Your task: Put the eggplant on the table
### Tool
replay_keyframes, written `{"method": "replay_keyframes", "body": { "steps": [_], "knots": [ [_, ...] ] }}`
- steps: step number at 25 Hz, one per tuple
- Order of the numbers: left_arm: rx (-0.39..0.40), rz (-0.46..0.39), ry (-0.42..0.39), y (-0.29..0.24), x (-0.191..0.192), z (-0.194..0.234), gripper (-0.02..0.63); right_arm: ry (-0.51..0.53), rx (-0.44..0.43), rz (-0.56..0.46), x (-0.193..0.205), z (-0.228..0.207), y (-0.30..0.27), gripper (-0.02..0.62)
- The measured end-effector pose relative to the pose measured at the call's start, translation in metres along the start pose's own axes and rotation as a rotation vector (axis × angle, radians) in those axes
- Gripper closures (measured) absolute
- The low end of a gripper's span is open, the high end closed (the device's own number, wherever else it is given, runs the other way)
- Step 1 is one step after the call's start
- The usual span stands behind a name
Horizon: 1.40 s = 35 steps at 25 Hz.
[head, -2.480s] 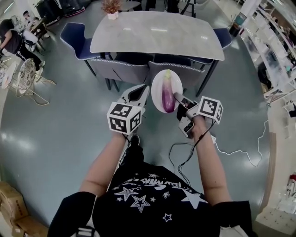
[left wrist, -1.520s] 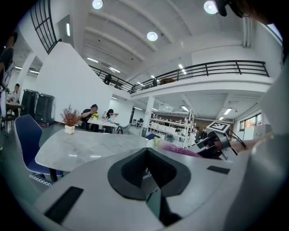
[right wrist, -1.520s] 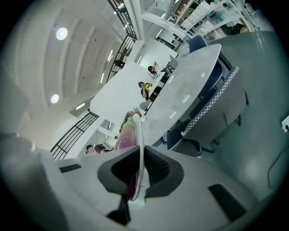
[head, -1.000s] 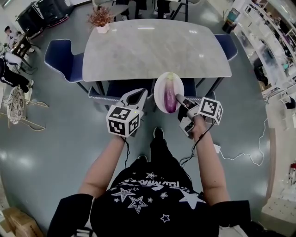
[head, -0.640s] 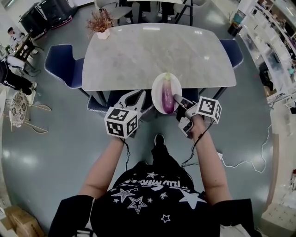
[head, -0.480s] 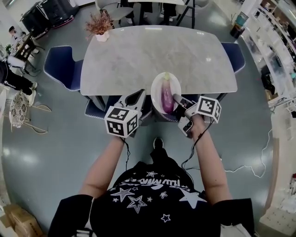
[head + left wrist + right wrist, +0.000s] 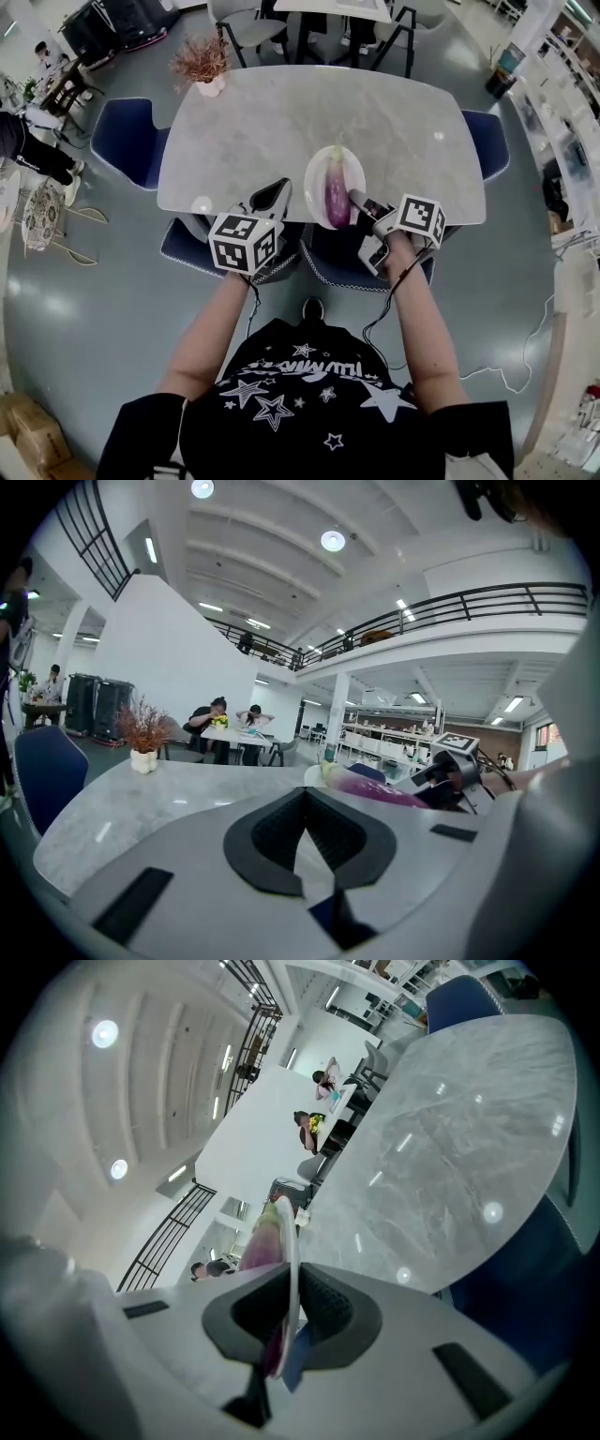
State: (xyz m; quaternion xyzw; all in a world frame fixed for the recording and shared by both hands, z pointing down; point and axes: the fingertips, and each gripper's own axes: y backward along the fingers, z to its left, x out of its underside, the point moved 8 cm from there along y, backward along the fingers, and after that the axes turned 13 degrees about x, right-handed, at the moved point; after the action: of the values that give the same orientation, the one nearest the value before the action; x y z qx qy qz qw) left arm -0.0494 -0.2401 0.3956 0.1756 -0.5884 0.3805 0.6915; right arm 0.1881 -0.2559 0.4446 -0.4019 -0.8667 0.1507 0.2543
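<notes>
Standing at the near long edge of a rounded grey marble-topped table (image 7: pixel 281 122), a person in a black star-printed shirt (image 7: pixel 309 394) is holding a gripper in each hand. The right gripper (image 7: pixel 354 199) is clamping the near rim of a round white plate (image 7: pixel 315 167), its jaws pressing on the rim from both sides. In the right gripper view the plate (image 7: pixel 293 1269) is showing edge-on between the dark pads.

A long purple eggplant (image 7: pixel 336 192) with a pale green stem end is lying lengthwise on the plate, its stem pointing away from the person. In the right gripper view the eggplant (image 7: pixel 255 1246) is bulging from the plate's left face. The plate is sitting over the table's near edge, roughly midway along it; whether it is touching the tabletop I cannot tell.

The left gripper (image 7: pixel 274 190) is hovering just left of the plate, also over the table edge, with its jaws brought together and nothing between them. In the left gripper view the eggplant (image 7: pixel 375 787) and the right gripper (image 7: pixel 448 766) are showing off to the right.

A dried reddish plant in a small white pot (image 7: pixel 200 66) is standing at the table's far left corner. Dark blue upholstered chairs are flanking the table, one at the left end (image 7: pixel 127 141), one at the right end (image 7: pixel 487 141) and one tucked under the near side (image 7: pixel 333 262). A black cable (image 7: pixel 380 309) is trailing down from the right gripper.
</notes>
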Motion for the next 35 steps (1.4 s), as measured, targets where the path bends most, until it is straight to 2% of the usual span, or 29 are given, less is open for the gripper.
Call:
{"method": "replay_keyframes", "body": {
  "steps": [7, 16, 26, 35],
  "knots": [
    [-0.053, 0.005, 0.0, -0.021, -0.01, 0.018, 0.598, 0.012, -0.025, 0.025, -0.036, -0.001, -0.024, 0.569],
    [-0.096, 0.016, 0.02, -0.027, -0.006, 0.038, 0.598, -0.002, -0.029, 0.064, -0.042, -0.006, -0.051, 0.569],
    [-0.053, 0.029, 0.044, -0.072, -0.029, 0.122, 0.598, -0.01, 0.024, 0.032, -0.089, 0.004, -0.115, 0.569],
    [-0.027, 0.06, 0.071, -0.109, -0.029, 0.171, 0.598, -0.056, 0.061, 0.032, -0.117, -0.008, -0.164, 0.569]
  ]
}}
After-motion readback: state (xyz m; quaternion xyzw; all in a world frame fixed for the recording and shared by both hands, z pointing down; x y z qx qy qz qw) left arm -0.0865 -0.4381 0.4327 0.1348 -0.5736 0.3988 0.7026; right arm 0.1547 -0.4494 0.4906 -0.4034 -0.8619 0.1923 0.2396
